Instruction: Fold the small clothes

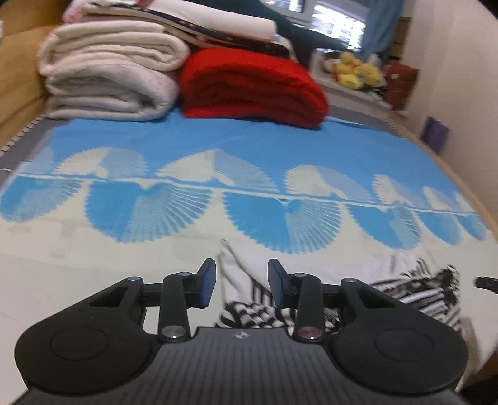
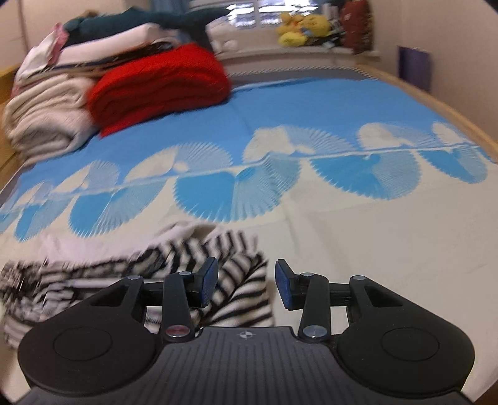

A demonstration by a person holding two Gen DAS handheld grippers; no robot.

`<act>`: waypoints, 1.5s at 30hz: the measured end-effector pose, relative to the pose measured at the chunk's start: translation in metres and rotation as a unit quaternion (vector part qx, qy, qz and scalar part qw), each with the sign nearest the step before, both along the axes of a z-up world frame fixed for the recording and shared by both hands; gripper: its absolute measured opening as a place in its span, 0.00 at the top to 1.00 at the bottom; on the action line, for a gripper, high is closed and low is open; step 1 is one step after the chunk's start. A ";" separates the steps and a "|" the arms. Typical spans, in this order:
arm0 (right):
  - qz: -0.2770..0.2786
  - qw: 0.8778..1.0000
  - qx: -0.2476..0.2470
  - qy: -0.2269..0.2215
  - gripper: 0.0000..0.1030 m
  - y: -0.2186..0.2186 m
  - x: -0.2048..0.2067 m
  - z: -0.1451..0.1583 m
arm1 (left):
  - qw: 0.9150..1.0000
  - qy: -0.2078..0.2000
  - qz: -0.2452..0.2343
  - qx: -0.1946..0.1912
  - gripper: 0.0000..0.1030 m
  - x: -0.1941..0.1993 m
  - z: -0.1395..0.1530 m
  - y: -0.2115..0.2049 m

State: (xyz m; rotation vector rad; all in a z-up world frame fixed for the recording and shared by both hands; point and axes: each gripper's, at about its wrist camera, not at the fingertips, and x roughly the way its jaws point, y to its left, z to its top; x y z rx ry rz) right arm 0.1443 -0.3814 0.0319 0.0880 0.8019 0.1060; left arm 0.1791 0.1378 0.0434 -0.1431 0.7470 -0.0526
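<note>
Striped garment (image 1: 249,311), black and white, lies crumpled on the near cream part of the bedspread (image 1: 218,137). Left gripper (image 1: 242,282) hangs over it, jaws spread, nothing pinched, cloth visible in the gap below. Right gripper (image 2: 246,282) is also spread and empty, with the garment's edge under its left finger (image 2: 208,280). Red blanket (image 2: 158,84) and cream blankets (image 1: 105,81) are stacked at the far end, well apart from the garment.

Bed spread (image 1: 249,137) blue and cream, fan motifs. Folded red blanket (image 1: 252,87) just beside stacked cream blankets (image 1: 109,84) at far end. Yellow plush toys (image 2: 302,28) on windowsill beyond.
</note>
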 end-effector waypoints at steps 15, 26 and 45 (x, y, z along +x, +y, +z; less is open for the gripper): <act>0.141 0.983 0.040 0.114 0.54 0.038 0.018 -0.041 | 0.967 0.152 -0.205 0.016 0.34 0.014 -0.070 -0.041; 0.027 0.994 0.104 -0.008 0.76 0.043 0.074 -0.028 | 0.986 0.012 0.004 -0.166 0.79 0.056 -0.056 0.027; 0.171 0.983 -0.061 -0.009 0.41 0.079 0.063 -0.037 | 0.992 0.045 -0.120 0.002 0.27 0.067 -0.087 -0.013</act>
